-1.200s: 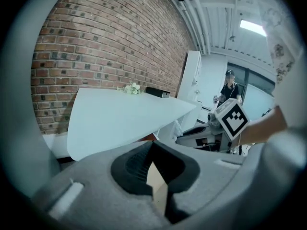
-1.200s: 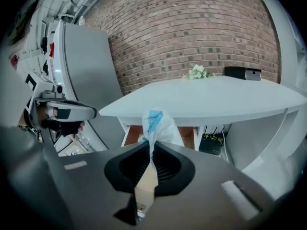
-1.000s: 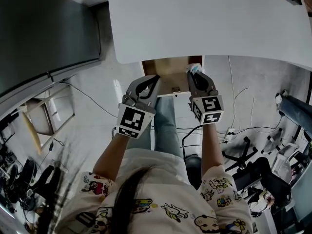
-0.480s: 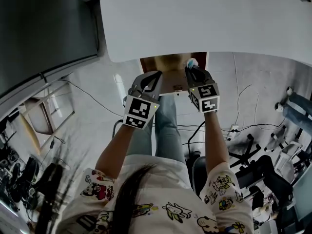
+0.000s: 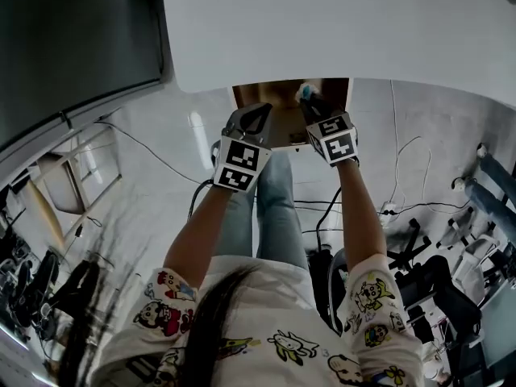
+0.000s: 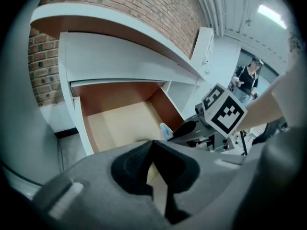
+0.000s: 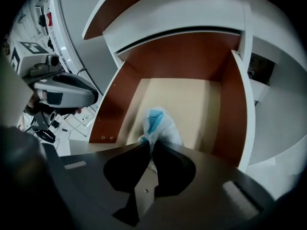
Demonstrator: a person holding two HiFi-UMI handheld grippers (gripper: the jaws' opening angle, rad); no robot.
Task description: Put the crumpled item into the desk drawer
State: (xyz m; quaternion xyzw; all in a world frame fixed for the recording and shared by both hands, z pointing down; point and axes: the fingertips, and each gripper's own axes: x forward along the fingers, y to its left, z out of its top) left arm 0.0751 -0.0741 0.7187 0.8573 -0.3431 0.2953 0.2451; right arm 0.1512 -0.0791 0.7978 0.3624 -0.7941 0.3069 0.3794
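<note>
- Left gripper [image 6: 153, 145], at 9 o'clock of its partner: jaws together on nothing, over the drawer's front edge; best held aside so it blocks nothing
- Right gripper [image 7: 148, 145]: jaws clamped on the lower end of the crumpled item [image 7: 158, 123], a white and blue wad sticking out toward 12 o'clock
- The wad hangs above the front of the drawer [image 7: 230, 104], near its pale floor; I would carry it further in toward 12 o'clock, lower it, then part the jaws fully so the light wrapper drops free instead of clinging to a pad
- Desk top [image 5: 339, 22] overhangs the drawer: stay low under it
</note>
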